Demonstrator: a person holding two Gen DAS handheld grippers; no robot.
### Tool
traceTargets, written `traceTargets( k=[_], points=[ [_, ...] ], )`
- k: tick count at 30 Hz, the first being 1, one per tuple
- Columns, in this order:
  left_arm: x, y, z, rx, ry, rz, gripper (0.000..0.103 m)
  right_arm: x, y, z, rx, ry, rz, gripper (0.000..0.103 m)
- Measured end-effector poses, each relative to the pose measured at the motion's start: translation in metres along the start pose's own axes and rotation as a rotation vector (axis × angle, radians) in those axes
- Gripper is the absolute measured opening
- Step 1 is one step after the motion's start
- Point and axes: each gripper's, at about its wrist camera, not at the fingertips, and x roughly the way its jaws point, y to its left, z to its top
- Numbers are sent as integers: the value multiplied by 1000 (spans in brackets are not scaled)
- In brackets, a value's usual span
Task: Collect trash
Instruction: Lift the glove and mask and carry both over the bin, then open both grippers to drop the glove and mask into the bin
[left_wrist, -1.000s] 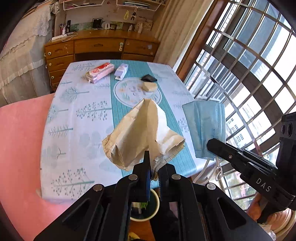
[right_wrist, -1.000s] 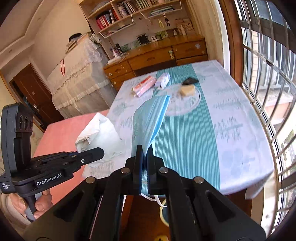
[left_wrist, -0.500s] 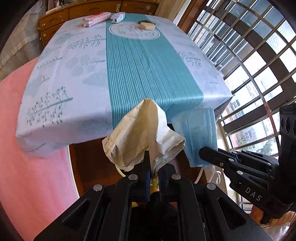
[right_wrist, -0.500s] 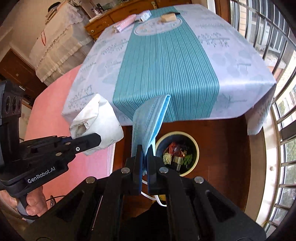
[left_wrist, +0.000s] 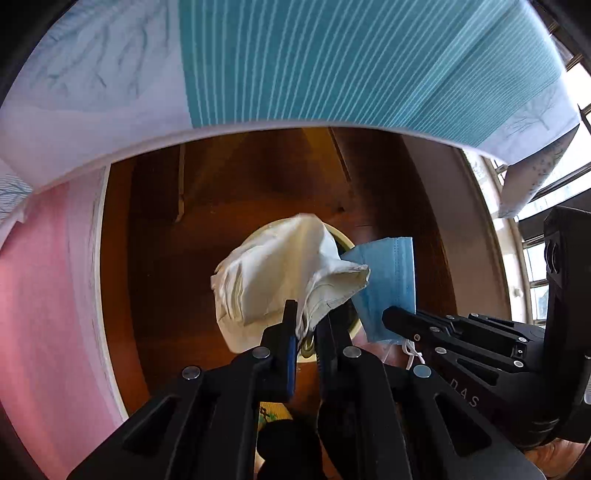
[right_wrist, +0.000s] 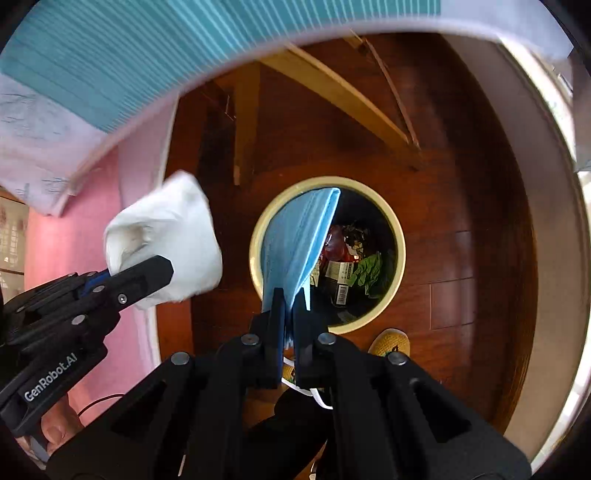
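We hold two pieces of trash over the floor beneath the table edge, and the step in hand, as we judge it, is dropping both into the bin. On the left, our left gripper (left_wrist: 308, 325) has its jaws clamped on a corner of a crumpled white paper towel (left_wrist: 284, 273), which billows out ahead of the jaws. From the right wrist view this wad hangs left of the round waste bin (right_wrist: 397, 236), over bare wood floor (right_wrist: 461, 166), so we should bring it rightward until it sits above the opening before parting the jaws; released here, it would likely land beside the bin.

On the right, our right gripper (right_wrist: 291, 301) is pinched shut on the lower edge of a blue surgical mask (right_wrist: 295, 240), which stands ahead of the jaws directly over the bin mouth. It is ready to go; its white ear loops (right_wrist: 314, 393) trail behind the jaws and could snag, so a wide, clean opening seems wise.

The towel is soft, creased and light, likely to drift. The mask is a pleated, limp, flat rectangle. The bin has a pale, smooth circular rim and holds colourful wrappers (right_wrist: 354, 258).
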Motion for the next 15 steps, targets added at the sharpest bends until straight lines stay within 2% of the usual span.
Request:
traceTargets(
  k=[2,4,5,6,7,8,12,15],
  points=[
    [26,4,1,5,6,16,9,25,-8,-1,5,6,-8,2],
    [48,9,-2,2,11,35,28,48,-18,1,19,3,-15,7],
    [58,12,0,-2,11,44,48,57,-20,2,23,4,-32,12],
    [66,15,-1,-9,6,52,66,67,-25,1,27,6,-43,26],
    [72,19,-3,-21,-3,64,73,74,-29,9,30,7,-42,40],
    [78,22,-2,-31,-7,71,80,80,-32,7,35,3,-46,44],
    [94,33,-6,-60,-15,109,85,86,-41,5,43,1,-62,46],
    [96,38,6,-83,-25,123,86,84,-41,3,51,7,-61,46]
  ],
)
